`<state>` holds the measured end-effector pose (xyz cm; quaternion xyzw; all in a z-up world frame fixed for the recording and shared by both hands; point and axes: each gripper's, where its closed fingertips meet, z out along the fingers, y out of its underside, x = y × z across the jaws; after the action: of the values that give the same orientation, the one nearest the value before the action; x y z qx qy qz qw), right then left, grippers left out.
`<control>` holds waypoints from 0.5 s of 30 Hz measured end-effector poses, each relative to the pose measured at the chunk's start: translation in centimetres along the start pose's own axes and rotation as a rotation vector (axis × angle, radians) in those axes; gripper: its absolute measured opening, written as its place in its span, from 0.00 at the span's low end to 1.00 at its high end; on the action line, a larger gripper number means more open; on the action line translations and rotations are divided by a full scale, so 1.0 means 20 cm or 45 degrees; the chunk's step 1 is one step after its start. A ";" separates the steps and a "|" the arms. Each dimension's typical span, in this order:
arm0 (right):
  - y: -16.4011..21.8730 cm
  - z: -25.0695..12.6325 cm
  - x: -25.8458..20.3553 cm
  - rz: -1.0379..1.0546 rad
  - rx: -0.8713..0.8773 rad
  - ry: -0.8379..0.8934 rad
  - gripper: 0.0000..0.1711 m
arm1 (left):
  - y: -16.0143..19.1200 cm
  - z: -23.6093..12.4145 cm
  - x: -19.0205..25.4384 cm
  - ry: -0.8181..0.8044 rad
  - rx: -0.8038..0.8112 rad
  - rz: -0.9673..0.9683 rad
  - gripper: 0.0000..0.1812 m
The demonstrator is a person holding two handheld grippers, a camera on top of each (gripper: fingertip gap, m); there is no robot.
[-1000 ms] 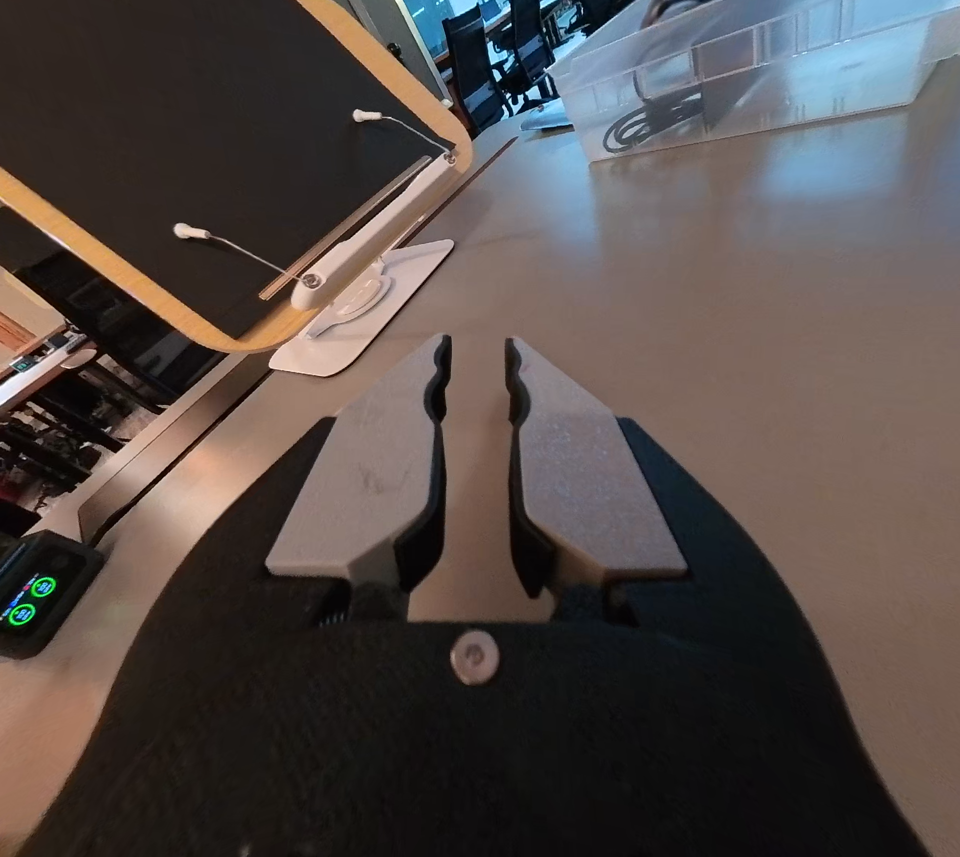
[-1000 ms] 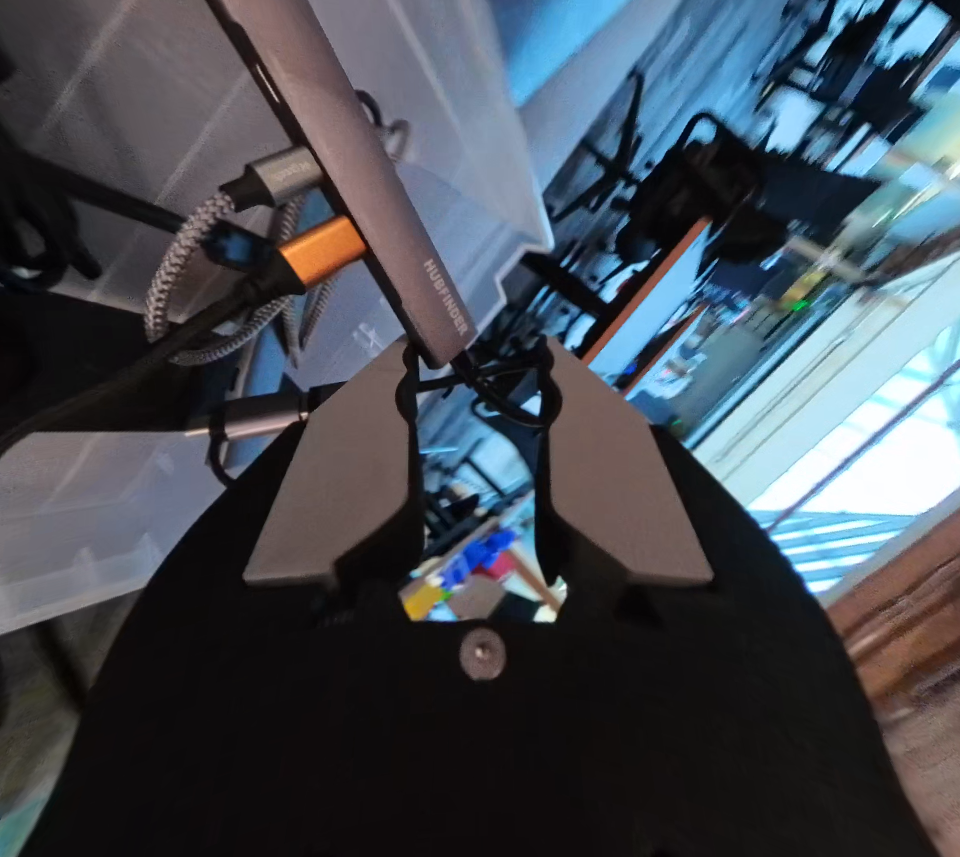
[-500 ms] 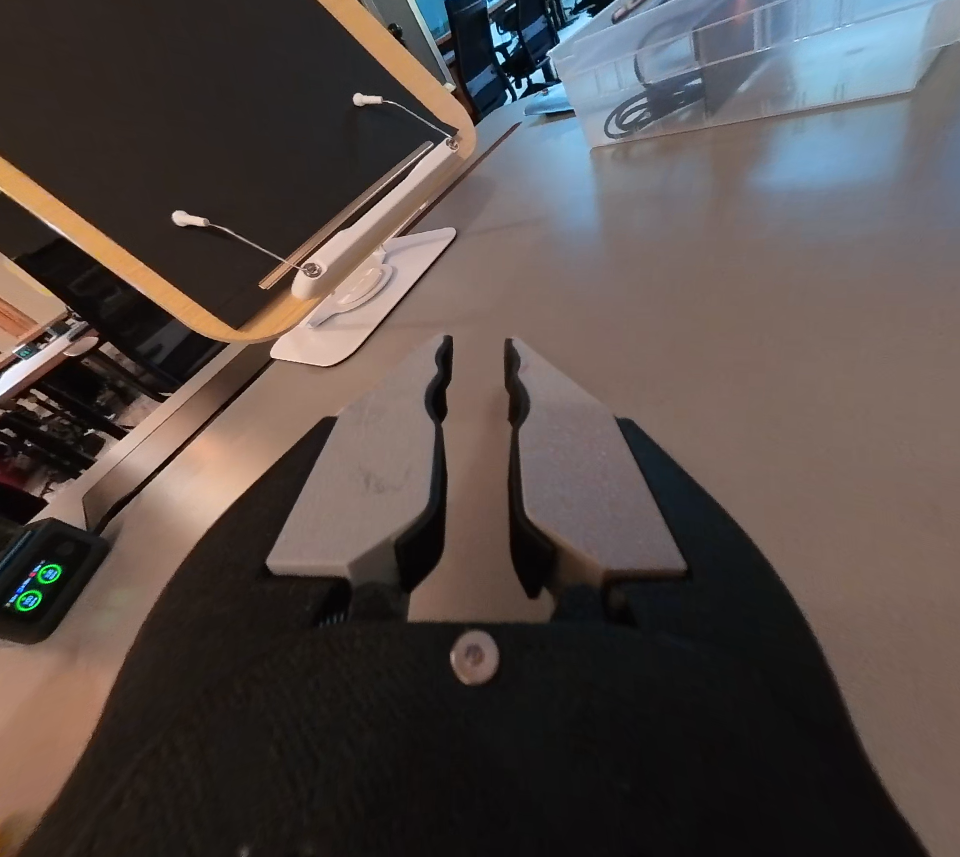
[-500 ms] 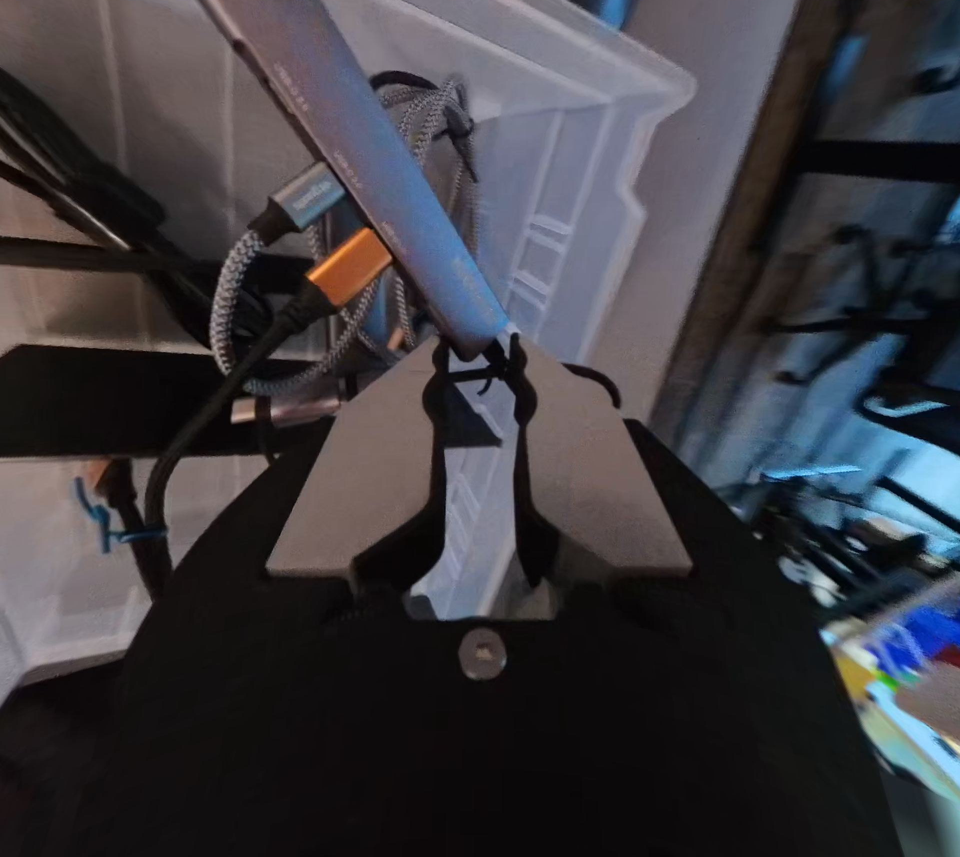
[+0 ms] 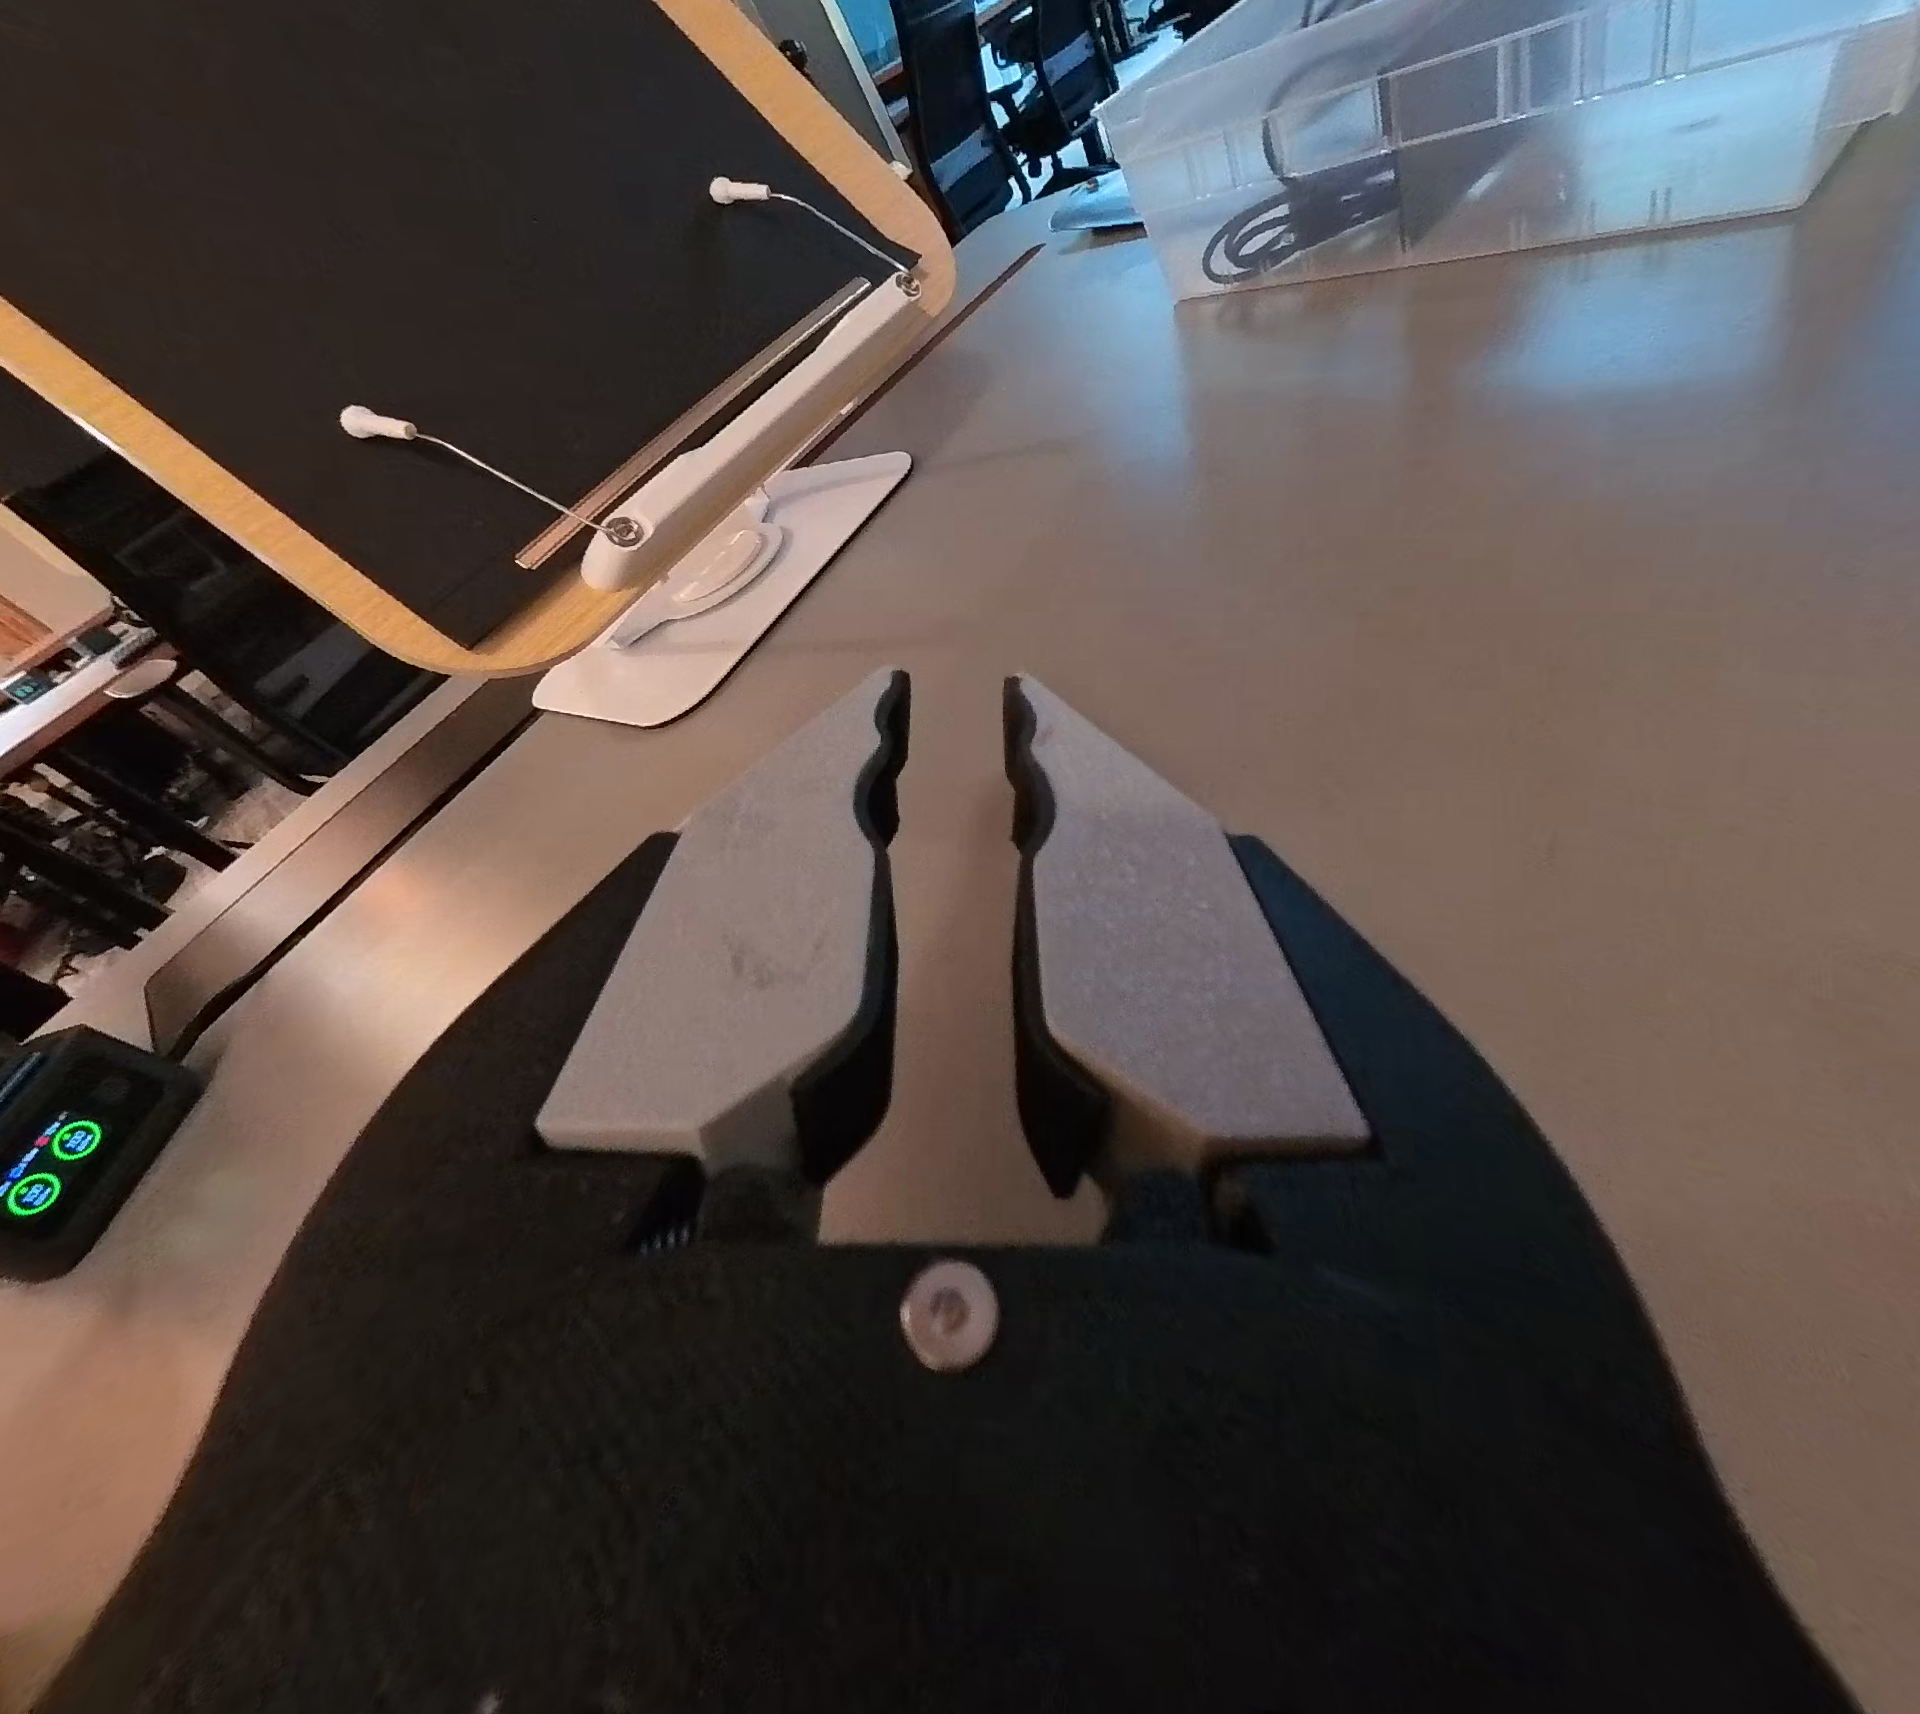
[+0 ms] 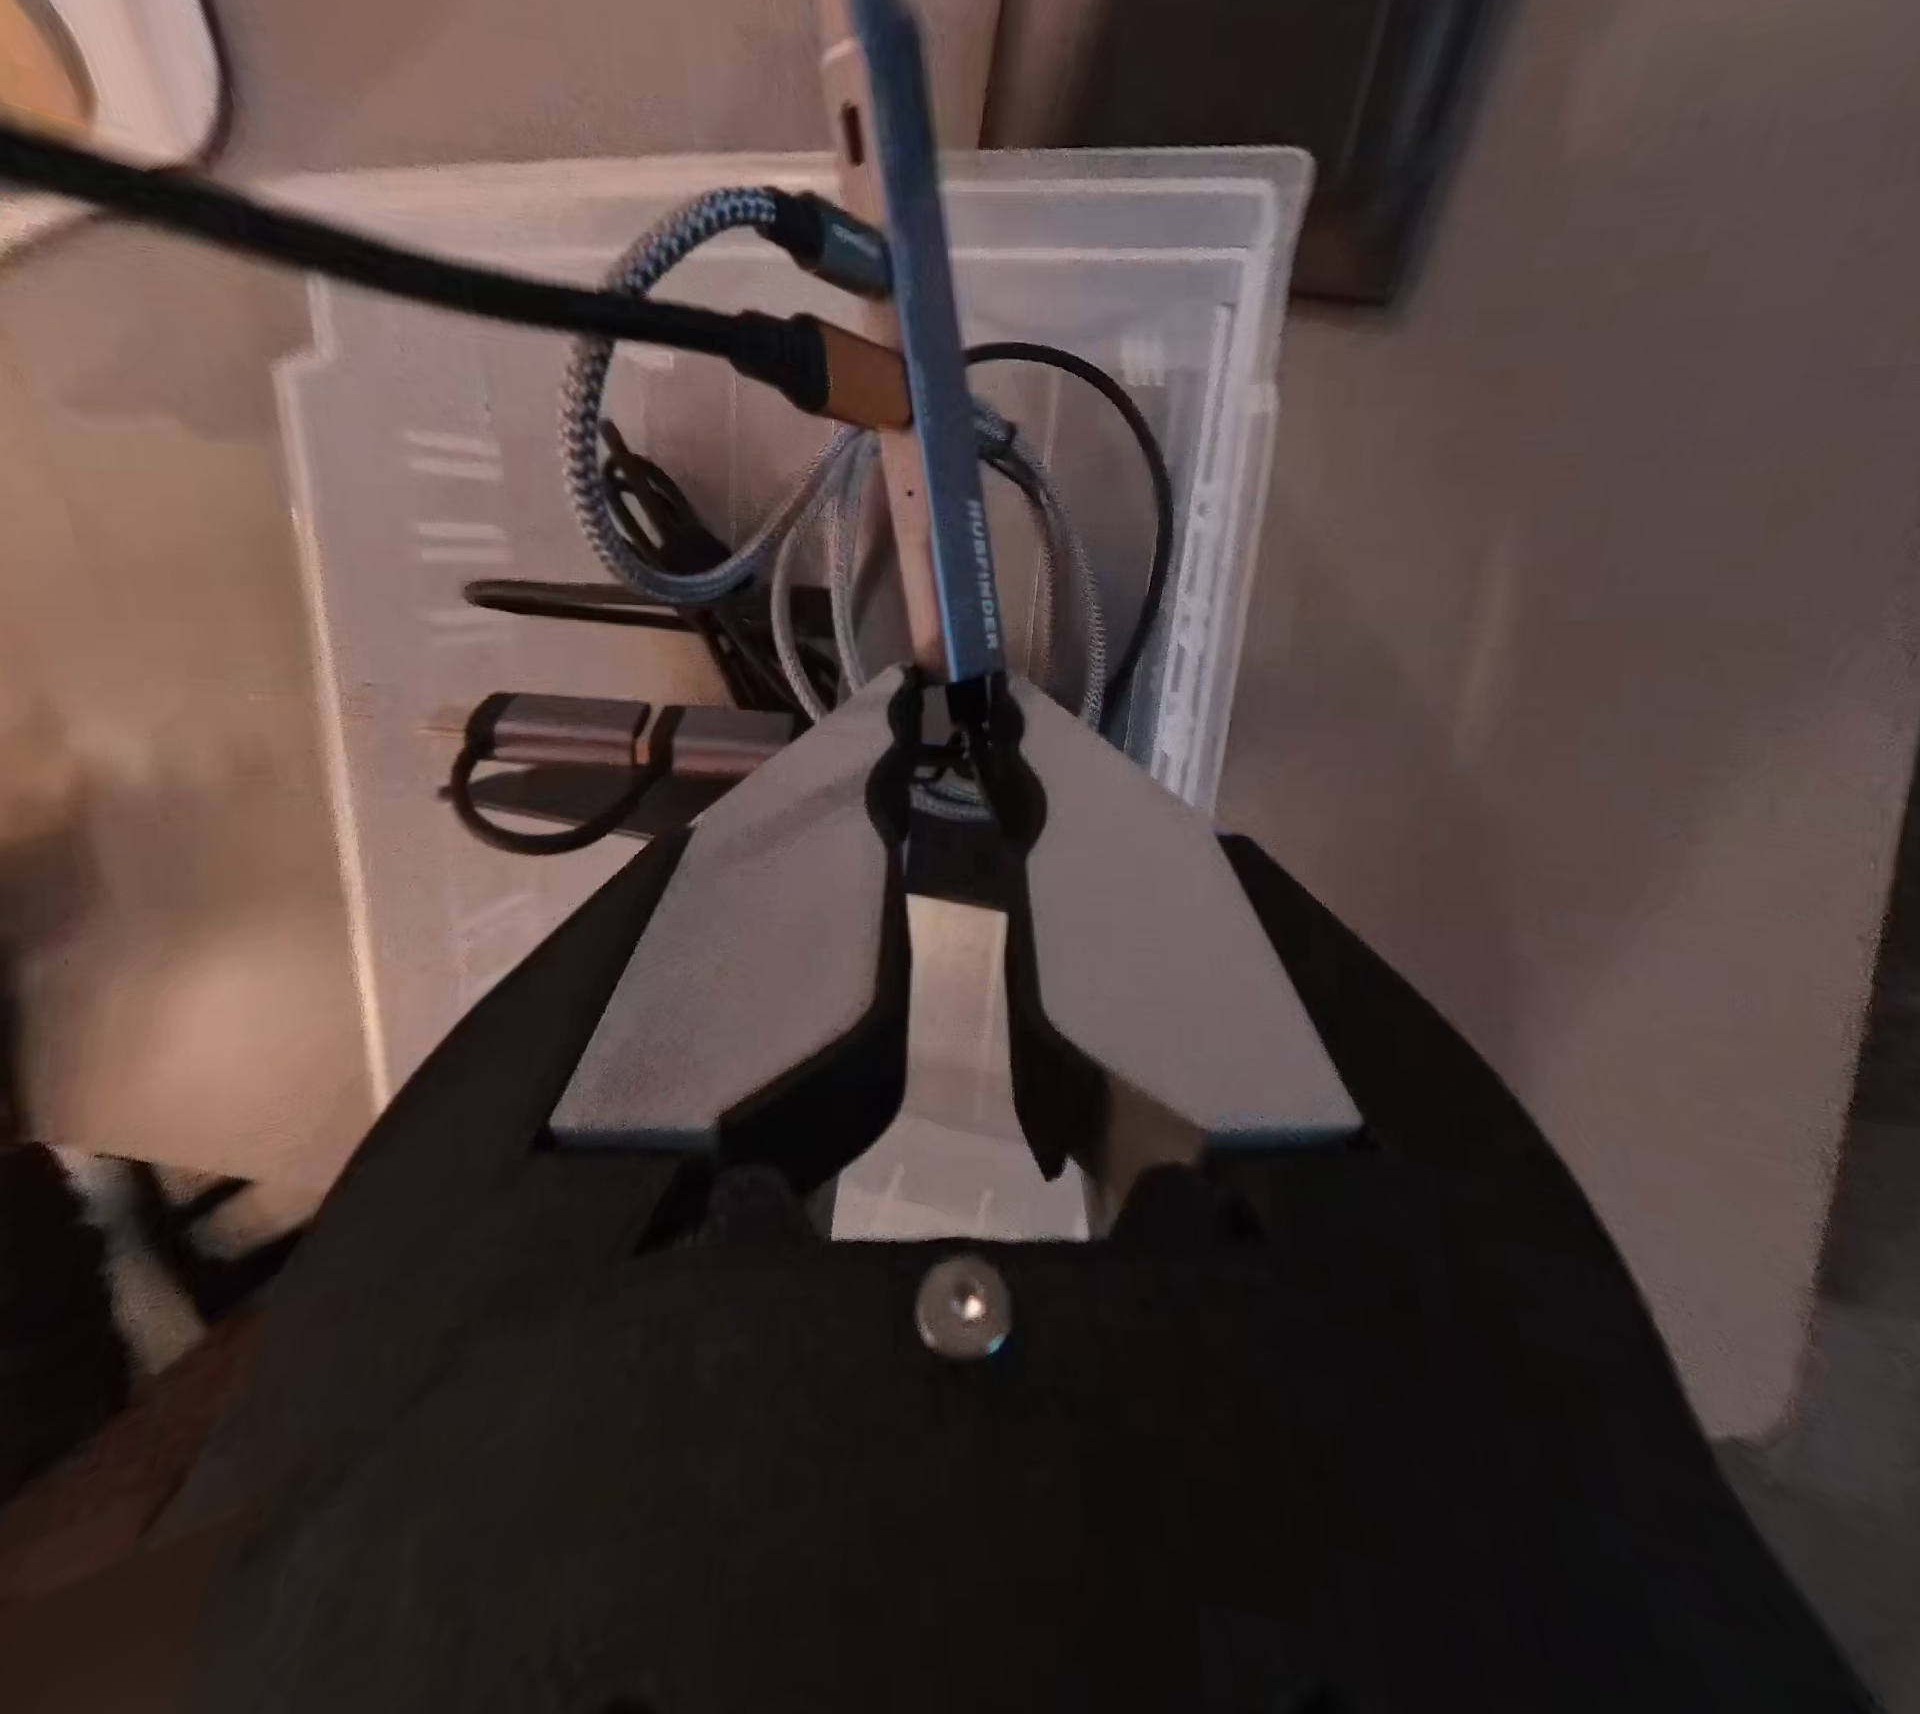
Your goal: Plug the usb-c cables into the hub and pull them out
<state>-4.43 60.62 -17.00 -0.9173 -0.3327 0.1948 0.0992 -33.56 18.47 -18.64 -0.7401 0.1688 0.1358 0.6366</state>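
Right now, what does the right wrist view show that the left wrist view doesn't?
Only the right wrist view: the right gripper shut on the hub at its lower end, with an orange-plug cable and a grey braided cable plugged into its side. Only the left wrist view: the left gripper empty, jaws slightly apart, low over the table, near a tilted book stand. Both: the clear bin holding cables.

Tan worktop (image 5: 1455, 573) with a black wood-edged board (image 5: 364, 210) tilted on its white stand (image 5: 727, 615); small black gadget (image 5: 73, 1165) with green rings at the left edge; office chairs (image 5: 997, 54) way back.
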 end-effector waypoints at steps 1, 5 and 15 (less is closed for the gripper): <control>0.01 0.02 0.01 -0.046 -0.022 0.045 0.06 | 0.00 0.00 0.00 -0.001 0.001 -0.001 0.08; 0.01 0.07 0.07 -0.222 -0.086 0.374 0.07 | 0.00 0.00 0.00 -0.002 -0.004 0.006 0.08; -0.03 0.15 0.05 -0.676 -0.293 0.999 0.08 | 0.01 0.00 -0.01 -0.012 -0.017 0.020 0.08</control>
<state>-5.29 61.83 -19.88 -0.8100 -0.5121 -0.2359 0.1611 -33.81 18.40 -18.84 -0.7424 0.1709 0.1455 0.6312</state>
